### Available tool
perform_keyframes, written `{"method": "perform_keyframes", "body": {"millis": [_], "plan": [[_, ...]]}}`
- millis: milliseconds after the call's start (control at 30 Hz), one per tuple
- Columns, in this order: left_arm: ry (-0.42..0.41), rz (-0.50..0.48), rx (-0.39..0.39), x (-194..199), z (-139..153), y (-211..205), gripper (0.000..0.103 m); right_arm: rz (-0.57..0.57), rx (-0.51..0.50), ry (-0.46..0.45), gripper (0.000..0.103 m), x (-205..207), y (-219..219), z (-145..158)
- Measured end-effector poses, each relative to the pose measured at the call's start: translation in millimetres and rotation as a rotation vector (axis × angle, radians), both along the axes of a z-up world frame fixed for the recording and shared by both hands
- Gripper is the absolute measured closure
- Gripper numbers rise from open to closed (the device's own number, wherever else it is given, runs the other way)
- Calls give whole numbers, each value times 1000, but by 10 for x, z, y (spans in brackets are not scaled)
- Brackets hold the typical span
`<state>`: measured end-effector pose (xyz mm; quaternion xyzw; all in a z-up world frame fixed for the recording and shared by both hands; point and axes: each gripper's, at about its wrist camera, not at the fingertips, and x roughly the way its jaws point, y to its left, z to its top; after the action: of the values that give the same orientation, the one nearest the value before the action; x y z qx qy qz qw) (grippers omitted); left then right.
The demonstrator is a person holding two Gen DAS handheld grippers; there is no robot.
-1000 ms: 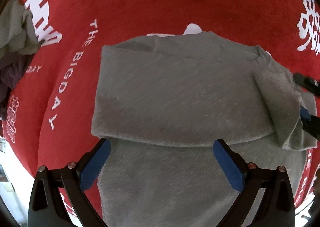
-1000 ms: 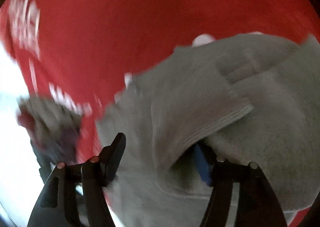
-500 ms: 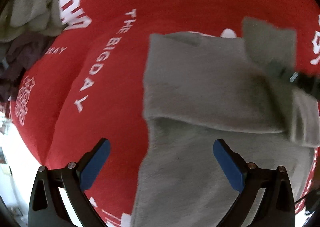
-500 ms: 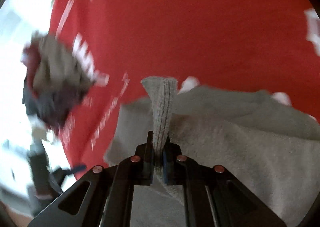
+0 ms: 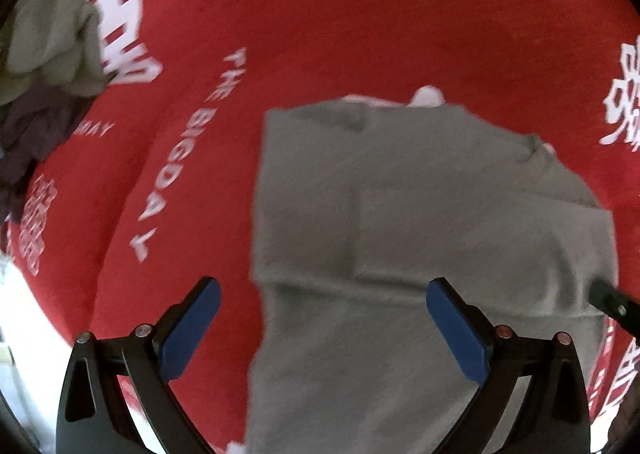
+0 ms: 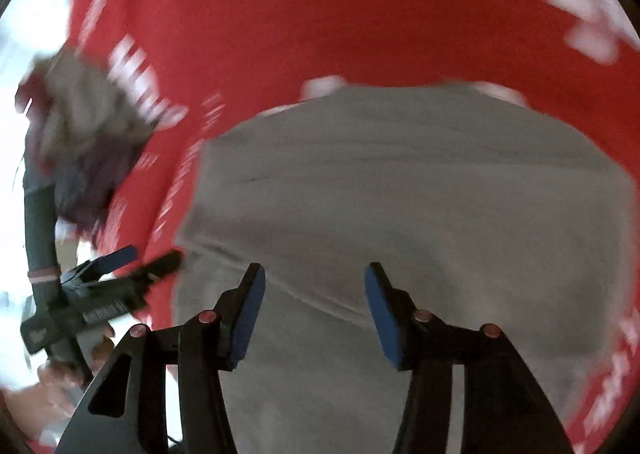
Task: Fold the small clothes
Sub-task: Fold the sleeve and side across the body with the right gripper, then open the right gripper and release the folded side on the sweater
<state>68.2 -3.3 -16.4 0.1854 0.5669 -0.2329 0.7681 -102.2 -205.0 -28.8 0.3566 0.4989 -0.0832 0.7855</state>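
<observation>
Left wrist view: the left tongs (image 5: 323,296) hang wide apart, empty, over the folded soft grey cloth garment (image 5: 420,222) on the red printed tablecloth (image 5: 320,34).

Right wrist view: the right tongs (image 6: 315,286) have just been opening, nothing between them; the garment lies below.

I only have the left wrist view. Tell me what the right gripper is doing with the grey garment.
Observer: The right gripper has just been opening its jaws. Nothing is between them, and the grey garment lies below.
Operator: Say which part it hangs over.
Observer: Its fingertips sit over a fold edge that runs across the near part of the garment.
Operator: Now check my gripper from that side.
Observer: The left gripper is open, with its tips at the garment's left edge. A dark sleeve shows behind it.
</observation>
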Motion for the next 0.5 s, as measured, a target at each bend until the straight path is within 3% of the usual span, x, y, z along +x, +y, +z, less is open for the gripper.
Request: {"method": "perform_keyframes", "body": {"millis": [200, 333, 367, 400, 433, 500], "plan": [[97, -17, 1, 179, -381, -355, 0, -433, 64, 108, 47, -1360, -805, -154], [73, -38, 85, 168, -563, -373, 0, -550, 169, 88, 47, -1711, -1128, -402], [67, -51, 89, 153, -572, -356, 0, -543, 201, 80, 52, -1697, -1164, -477], [58, -60, 91, 139, -565, -345, 0, -531, 231, 75, 63, -1679, -1202, -539], [39, -74, 105, 117, -546, -336, 0, -510, 239, 73, 85, -1621, -1199, -557], [13, -94, 119, 84, -529, -316, 0, -457, 168, 87, 85, -1553, -1202, -468]]}}
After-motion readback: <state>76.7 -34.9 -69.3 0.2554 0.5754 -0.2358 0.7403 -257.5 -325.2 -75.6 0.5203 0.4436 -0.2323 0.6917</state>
